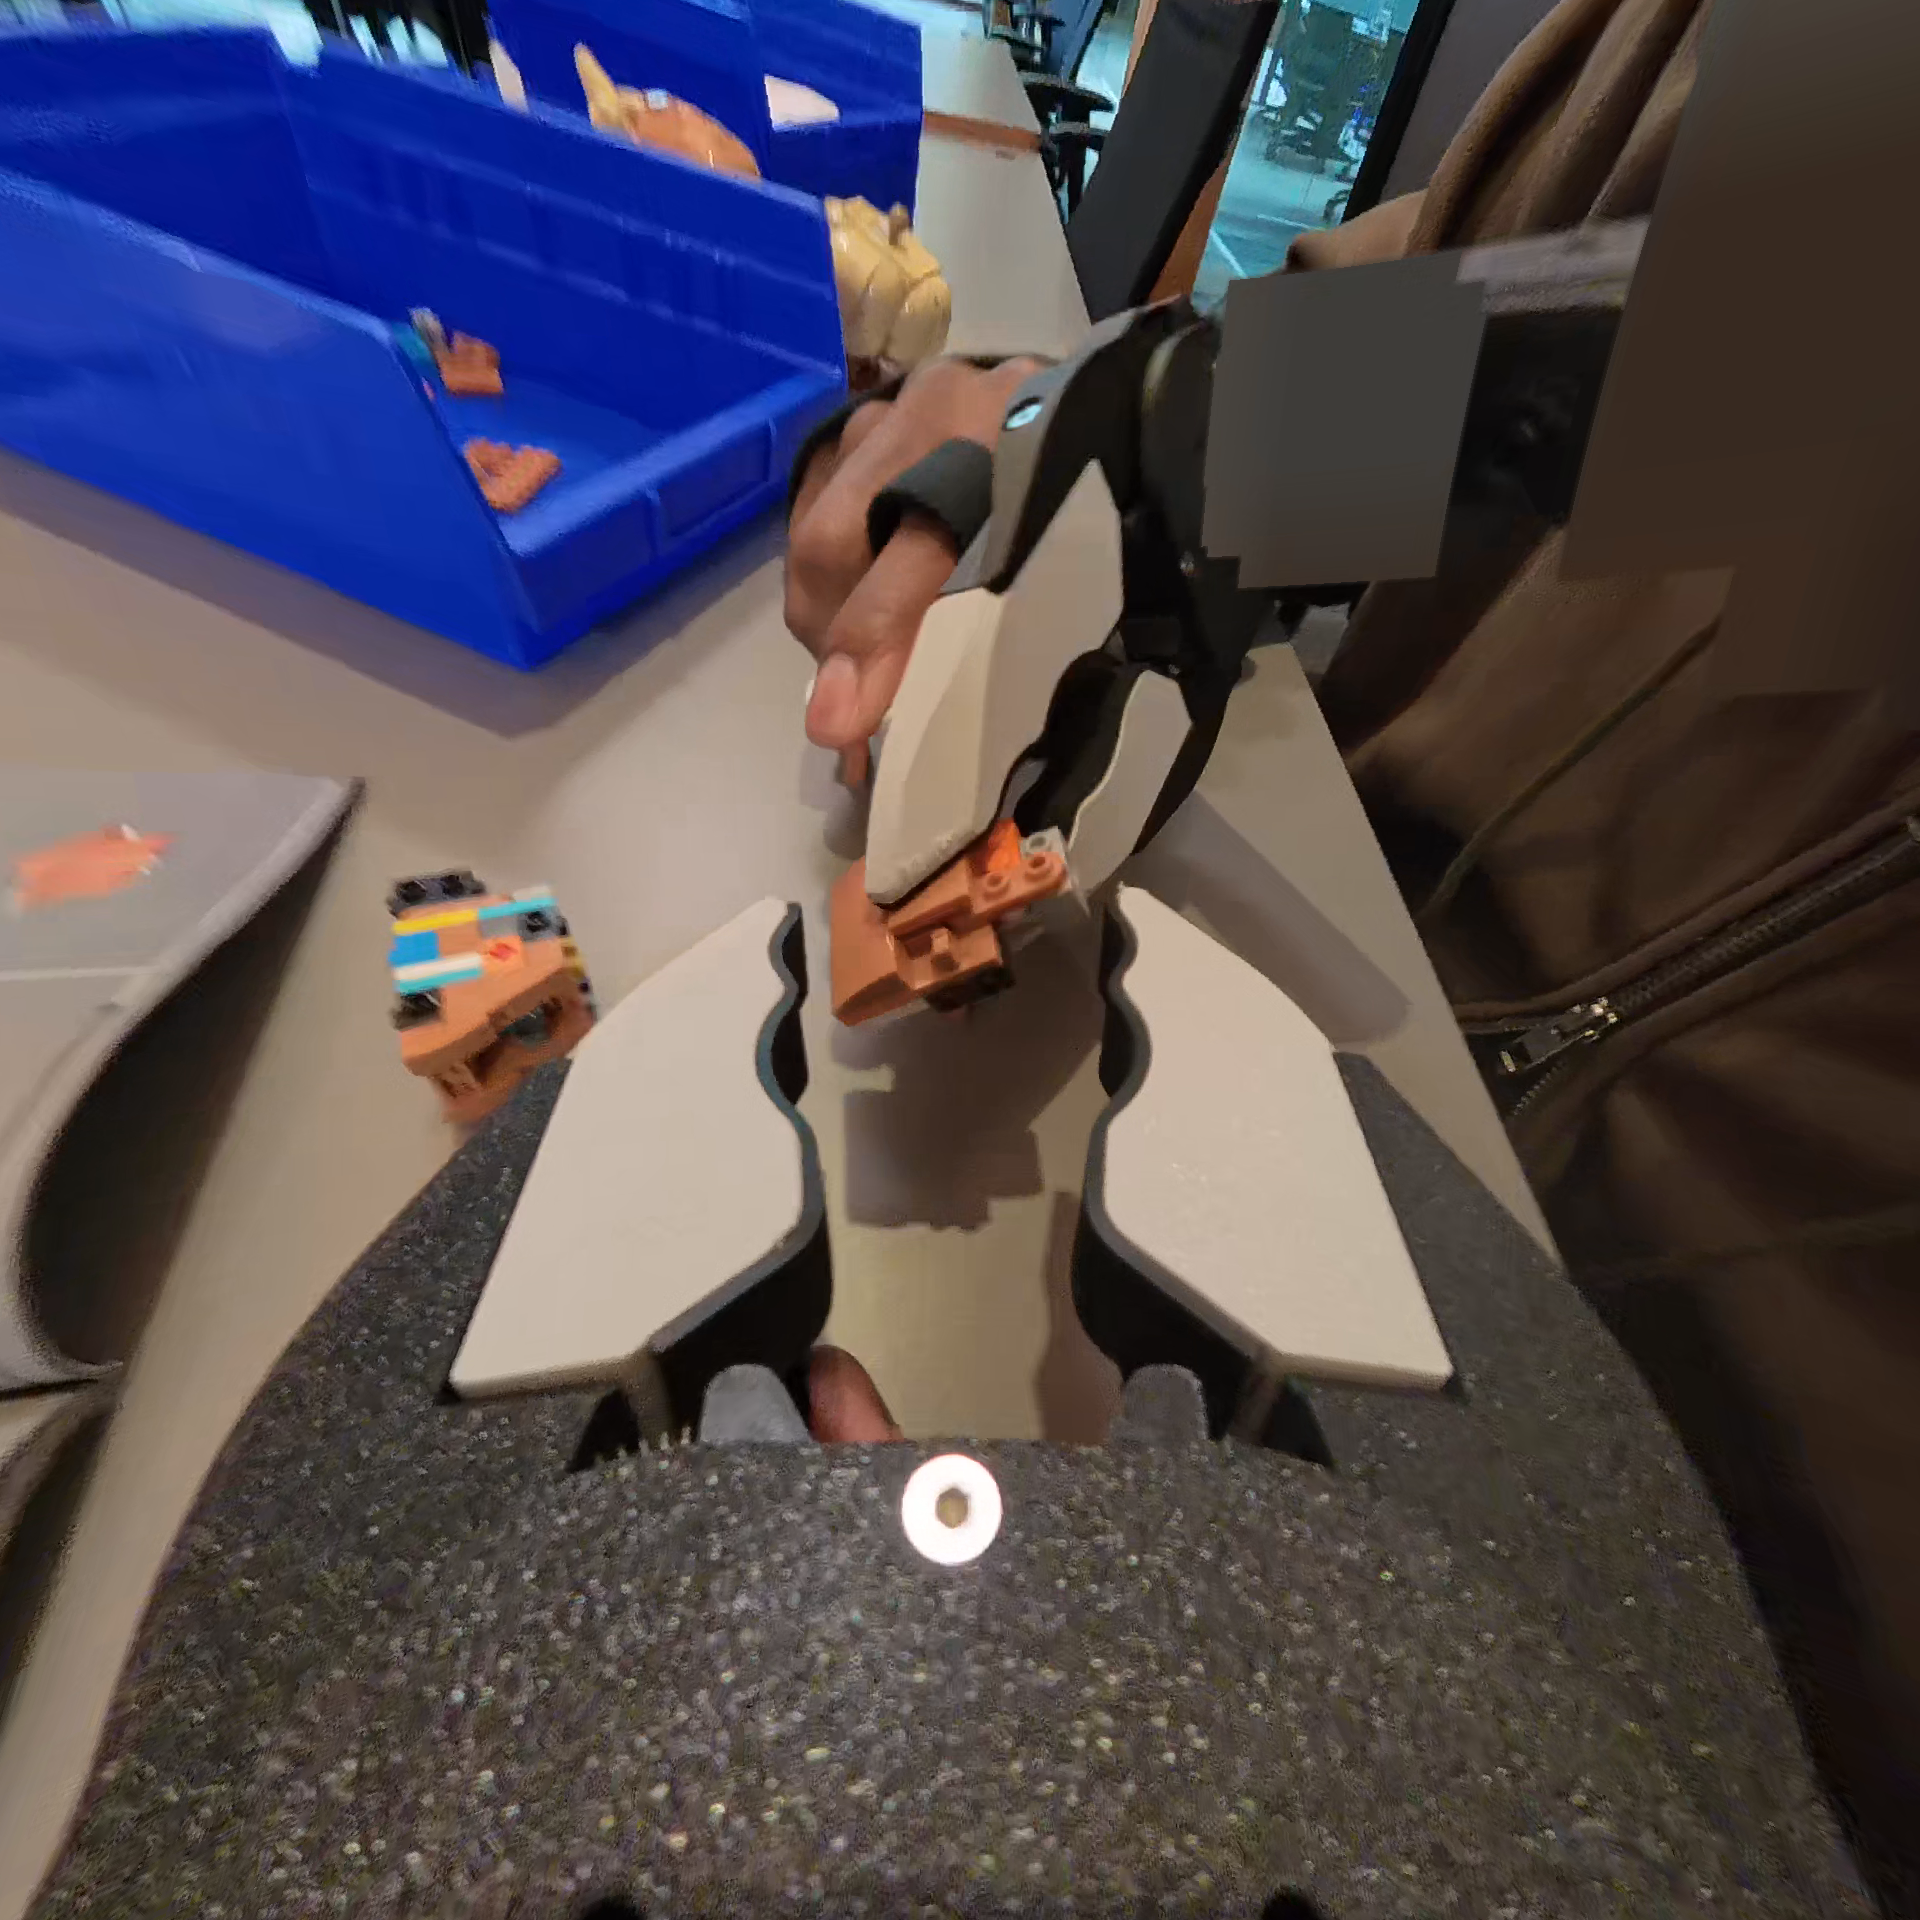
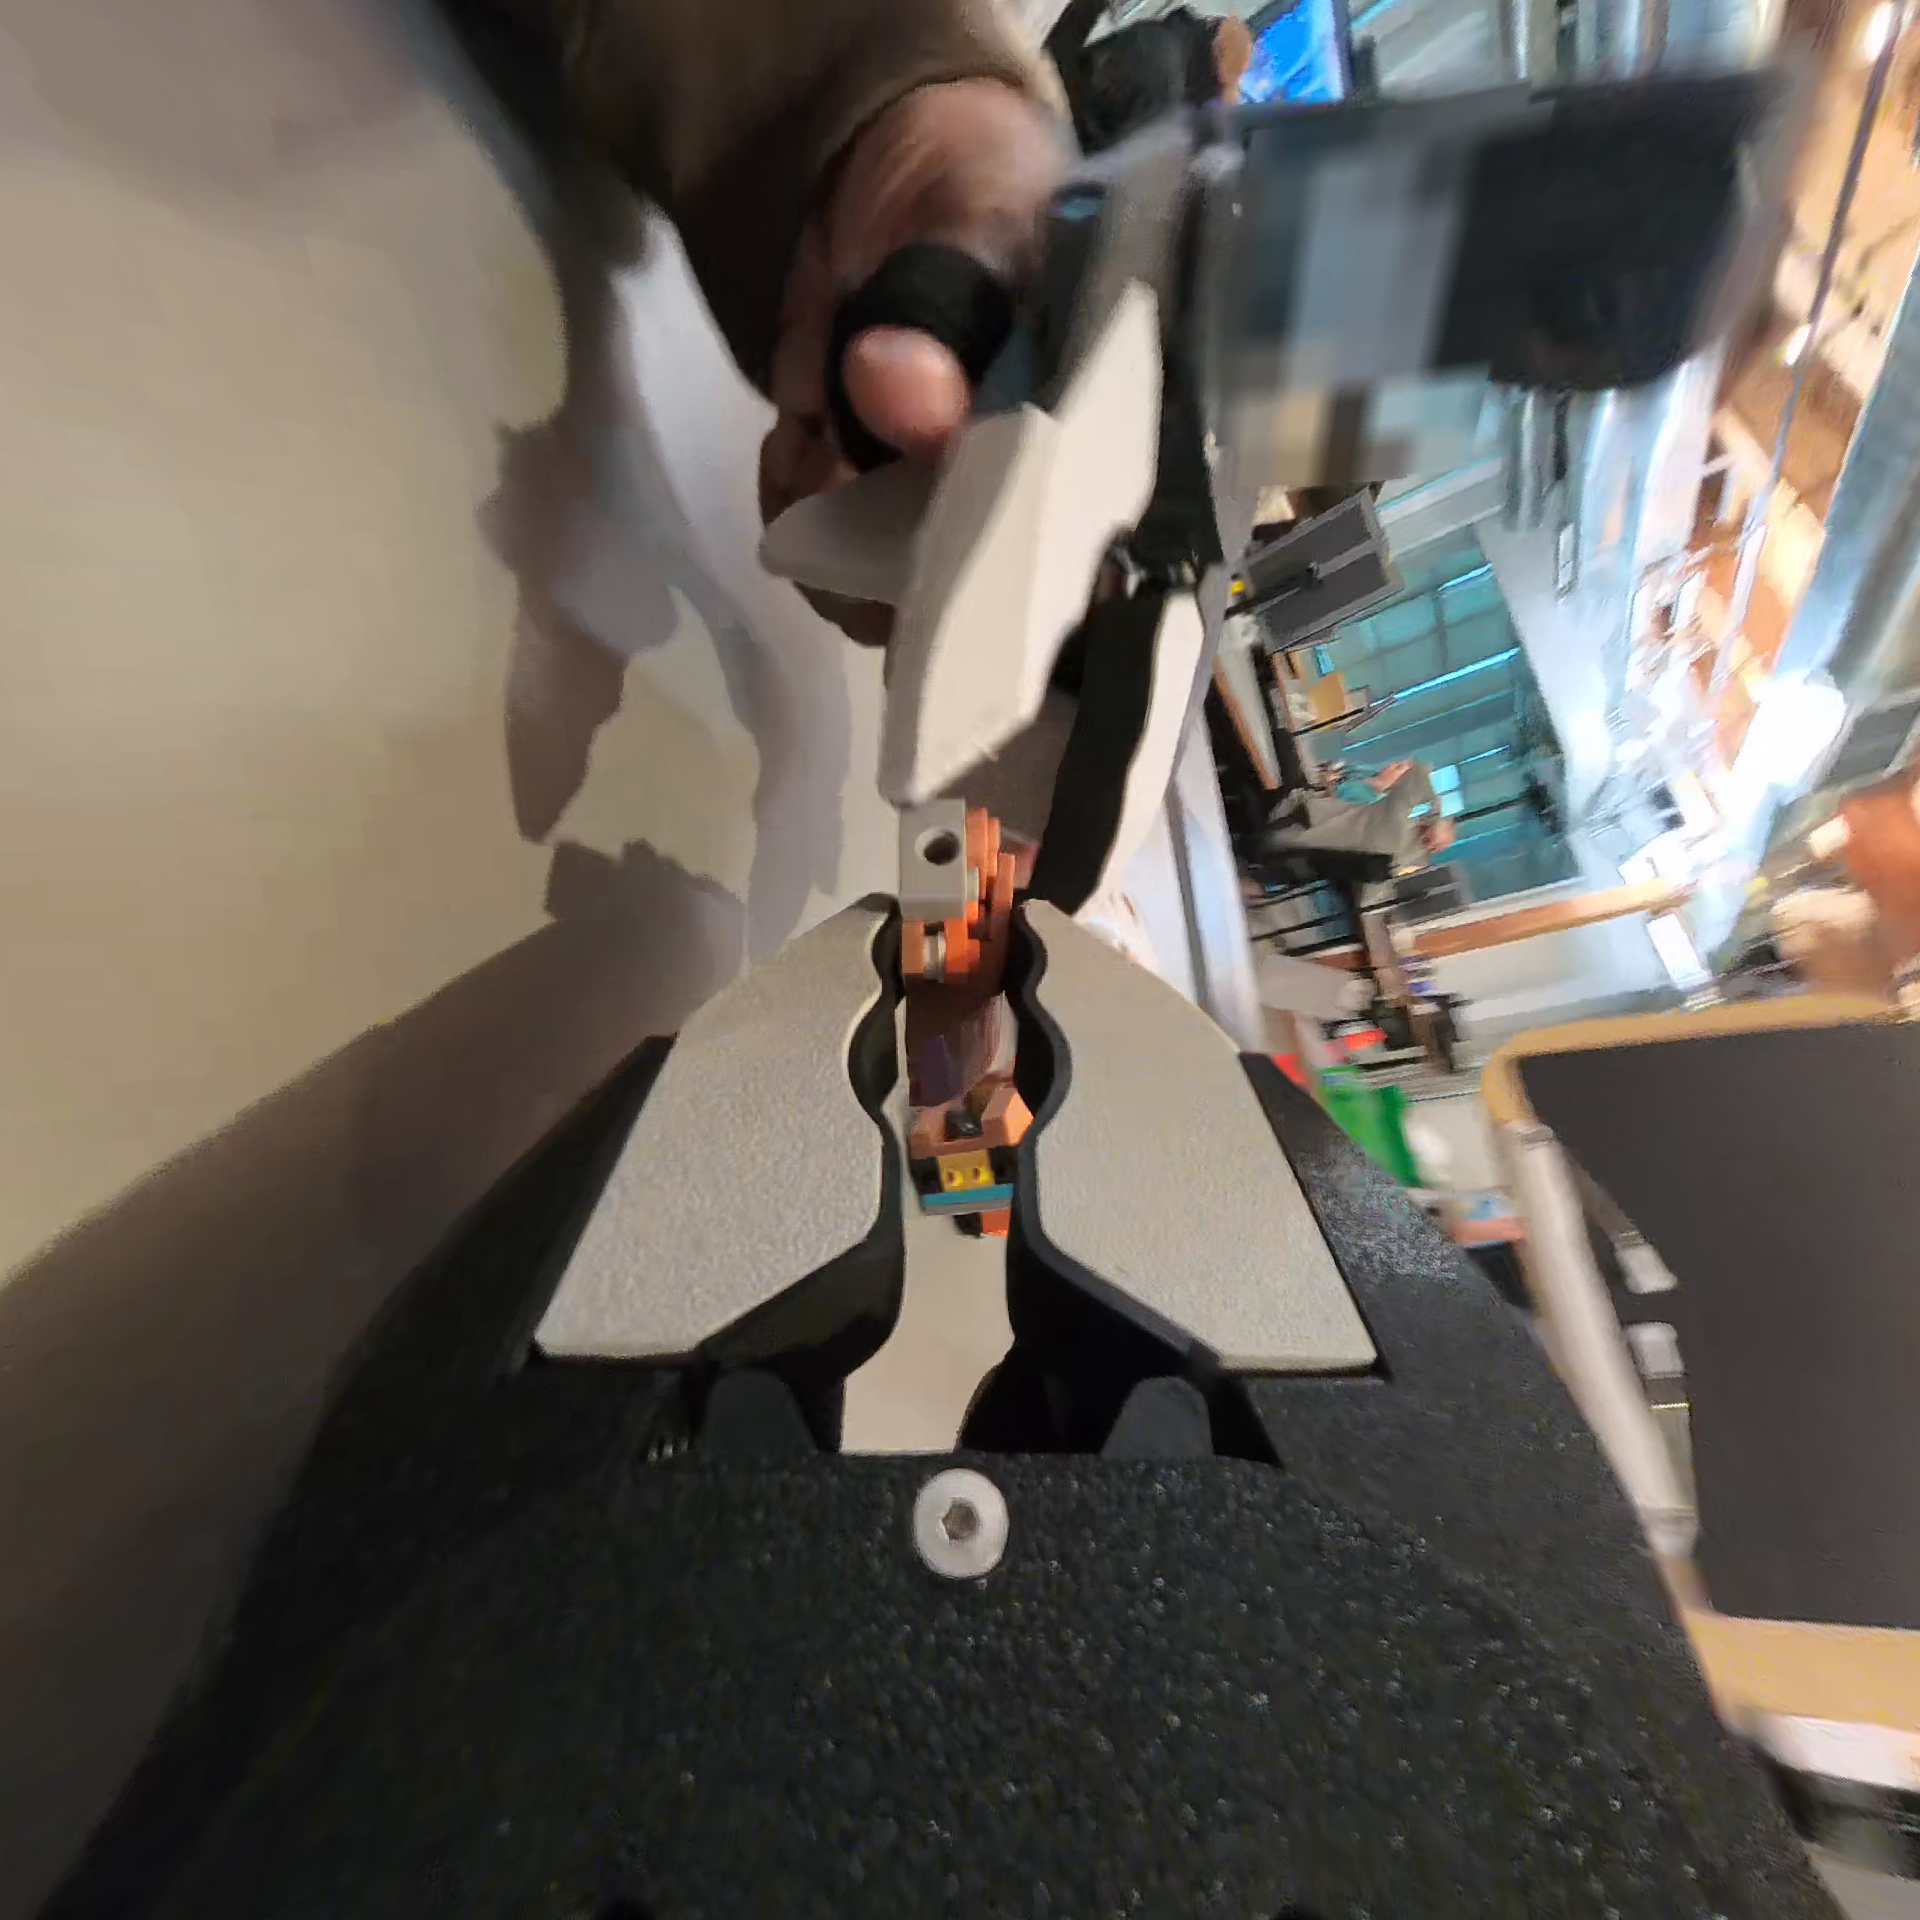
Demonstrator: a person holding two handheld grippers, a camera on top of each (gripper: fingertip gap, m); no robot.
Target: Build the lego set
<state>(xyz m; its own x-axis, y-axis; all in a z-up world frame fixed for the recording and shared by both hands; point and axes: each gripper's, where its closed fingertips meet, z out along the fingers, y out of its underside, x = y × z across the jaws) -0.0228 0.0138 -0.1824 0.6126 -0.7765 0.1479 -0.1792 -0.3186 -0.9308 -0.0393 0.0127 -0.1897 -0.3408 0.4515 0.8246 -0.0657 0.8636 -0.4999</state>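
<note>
My right gripper (image 2: 961,925) is shut on an orange-brown lego sub-assembly (image 2: 961,1049) with a grey brick (image 2: 933,871) at its far end. In the left wrist view this gripper (image 1: 997,873) comes down from the upper right and holds the sub-assembly (image 1: 914,956) a little above the table. My left gripper (image 1: 956,914) is open, with its fingertips on either side of the held sub-assembly. It also shows in the right wrist view (image 2: 997,821), just beyond the grey brick. A second lego build (image 1: 483,987), orange with blue, yellow and white stripes, lies on the table to the left.
Blue bins (image 1: 623,416) stand at the back left, one holding loose orange pieces (image 1: 509,473). A tan lego figure (image 1: 894,281) sits behind them. A booklet (image 1: 125,914) lies at the left. A person's brown jacket (image 1: 1662,935) is along the table's right edge. Only a small space, under 4 cm, lies between the two pairs of fingers.
</note>
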